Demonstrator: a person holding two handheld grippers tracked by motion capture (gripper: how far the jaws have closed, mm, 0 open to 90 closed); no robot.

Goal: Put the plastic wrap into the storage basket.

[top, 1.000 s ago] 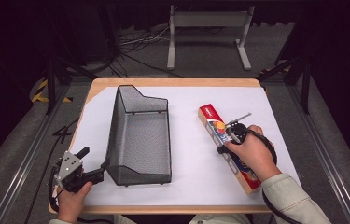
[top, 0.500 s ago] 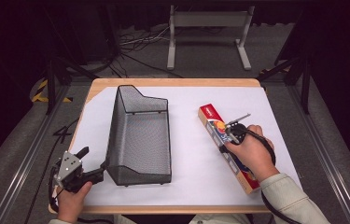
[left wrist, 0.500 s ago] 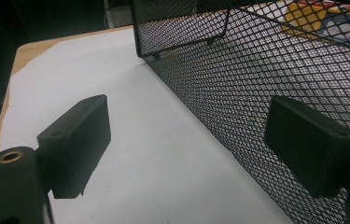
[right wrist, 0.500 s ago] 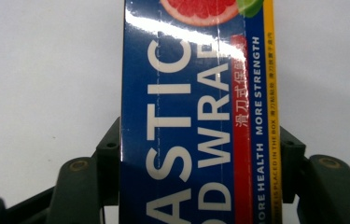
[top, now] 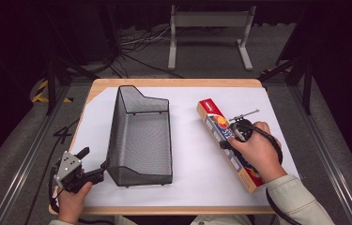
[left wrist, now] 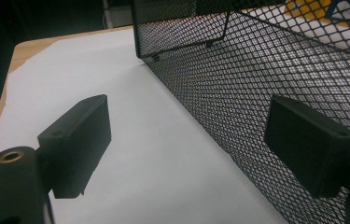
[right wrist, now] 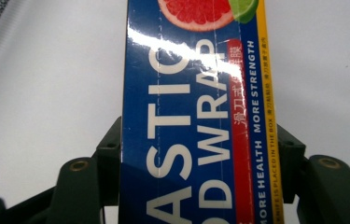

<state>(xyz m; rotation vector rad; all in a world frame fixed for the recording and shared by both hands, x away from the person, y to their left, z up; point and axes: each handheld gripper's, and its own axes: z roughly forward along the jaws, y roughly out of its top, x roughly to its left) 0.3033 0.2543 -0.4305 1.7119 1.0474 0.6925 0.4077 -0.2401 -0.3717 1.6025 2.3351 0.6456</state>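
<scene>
Table w/ white sheet (top: 192, 164): black wire-mesh basket (top: 141, 136) centre-left of frame. Long blue plastic-wrap box (top: 218, 131) lies diagonal at right, right gripper (right wrist: 199, 168) clamped on its sides. Left gripper (left wrist: 200, 140) lower left, jaws wide, by basket's corner.

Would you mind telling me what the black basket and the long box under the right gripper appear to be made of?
The basket looks like black-coated metal wire mesh: diamond openings you can see through, with a thin rod rim. The long box looks like glossy printed cardboard: sharp straight edges, printed lettering and a bright glare streak. The right gripper has its fingers against both long sides of it.
</scene>
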